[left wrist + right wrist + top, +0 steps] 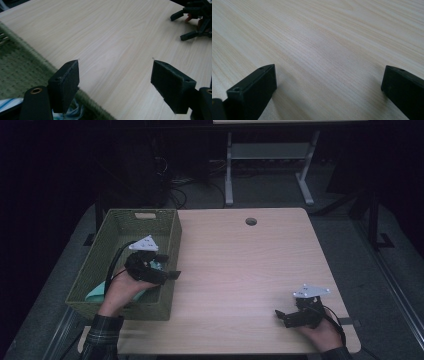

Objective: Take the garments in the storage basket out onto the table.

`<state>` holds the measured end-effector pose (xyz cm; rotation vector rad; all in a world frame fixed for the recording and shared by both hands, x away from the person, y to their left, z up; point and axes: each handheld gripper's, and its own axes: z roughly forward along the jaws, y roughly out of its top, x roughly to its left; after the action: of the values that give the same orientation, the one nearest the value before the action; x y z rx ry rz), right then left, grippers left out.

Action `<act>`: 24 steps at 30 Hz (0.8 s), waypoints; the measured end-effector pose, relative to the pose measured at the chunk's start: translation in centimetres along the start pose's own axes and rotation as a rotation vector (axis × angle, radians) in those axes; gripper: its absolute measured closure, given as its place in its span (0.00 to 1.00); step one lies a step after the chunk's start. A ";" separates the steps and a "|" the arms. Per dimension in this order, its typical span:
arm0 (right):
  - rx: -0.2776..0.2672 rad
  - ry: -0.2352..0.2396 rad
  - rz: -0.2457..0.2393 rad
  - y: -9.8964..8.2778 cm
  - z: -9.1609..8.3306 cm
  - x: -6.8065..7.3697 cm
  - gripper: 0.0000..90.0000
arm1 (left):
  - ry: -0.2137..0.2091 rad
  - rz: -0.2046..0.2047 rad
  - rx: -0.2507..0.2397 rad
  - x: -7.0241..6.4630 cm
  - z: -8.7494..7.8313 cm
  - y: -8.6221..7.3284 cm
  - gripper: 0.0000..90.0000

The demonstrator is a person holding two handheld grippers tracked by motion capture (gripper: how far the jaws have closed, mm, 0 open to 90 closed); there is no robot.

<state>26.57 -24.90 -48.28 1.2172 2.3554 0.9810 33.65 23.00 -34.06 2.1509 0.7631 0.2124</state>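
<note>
A green woven basket stands on the left part of the light wooden table. A pale teal and white cloth lies inside it, and its striped edge shows under my left jaw. My left gripper hovers over the basket's right rim, pointing out across the table. It is open with nothing between its pads. My right gripper rests low near the table's front right corner, open over bare wood. From the left gripper view it lies farther off.
A round cable hole sits near the table's far edge. Beyond the table stand a grey desk frame and cables on the dark floor. The table's right edge is close to my right hand.
</note>
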 end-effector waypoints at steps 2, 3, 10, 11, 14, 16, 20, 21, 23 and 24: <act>-0.001 0.001 -0.003 0.0 0.0 0.0 0.00 | 0.012 -0.006 -0.003 0.3 -0.4 -0.2 0.26; -0.001 0.002 -0.003 0.0 0.0 0.0 0.00 | 0.023 -0.003 -0.002 0.5 -0.6 -0.3 0.26; -0.001 0.002 -0.002 0.0 0.0 0.0 0.00 | 0.065 -0.022 -0.001 1.5 -1.8 -1.0 0.30; -0.002 0.003 -0.001 0.0 0.0 0.0 0.00 | 0.068 -0.021 0.001 1.7 -2.0 -1.1 0.31; -0.002 0.002 -0.002 0.0 0.0 0.0 0.00 | 0.075 -0.026 0.000 2.2 -2.3 -1.4 0.33; -0.002 0.002 -0.001 0.0 0.0 0.0 0.00 | 0.081 -0.026 0.002 2.5 -2.6 -1.6 0.34; -0.002 0.002 -0.002 0.0 0.0 0.0 0.00 | 0.093 -0.037 -0.005 2.9 -2.9 -1.9 0.36; -0.002 0.002 -0.001 0.0 0.0 0.0 0.00 | 0.095 -0.036 -0.003 3.0 -2.9 -2.0 0.36; -0.001 0.002 -0.001 0.0 0.0 0.0 0.00 | 0.099 -0.036 0.001 3.3 -3.1 -2.2 0.37; -0.001 0.002 -0.002 0.0 0.0 0.0 0.00 | 0.104 -0.035 0.002 3.4 -3.1 -2.3 0.38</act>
<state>26.61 -24.90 -48.29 1.2140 2.3566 0.9839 34.13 28.15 -34.16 2.1397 0.8598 0.3072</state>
